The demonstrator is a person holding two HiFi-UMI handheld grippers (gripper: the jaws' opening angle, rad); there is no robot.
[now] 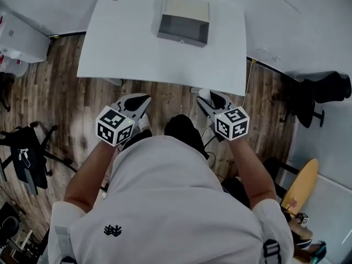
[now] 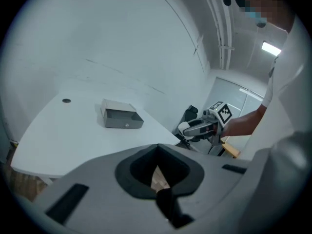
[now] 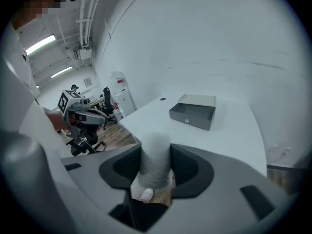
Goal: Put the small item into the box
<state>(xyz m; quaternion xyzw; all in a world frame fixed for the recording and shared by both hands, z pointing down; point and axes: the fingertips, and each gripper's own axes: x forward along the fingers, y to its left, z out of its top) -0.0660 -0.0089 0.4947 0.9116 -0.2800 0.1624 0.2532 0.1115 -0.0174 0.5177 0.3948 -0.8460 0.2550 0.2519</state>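
Two grippers are held just ahead of the person's chest, above the wood floor [image 1: 66, 92]. At ten o'clock, the left gripper [image 1: 144, 99] has its jaws pressed together at the tips, with nothing between them. At two o'clock, the right gripper [image 1: 207, 96] pinches the small white roll [image 3: 155, 152], whose length runs along the jaws. Beyond both stands the white table [image 1: 137, 54]. At twelve o'clock, on its far half, sits the open grey box [image 1: 182, 42], well apart from the roll.
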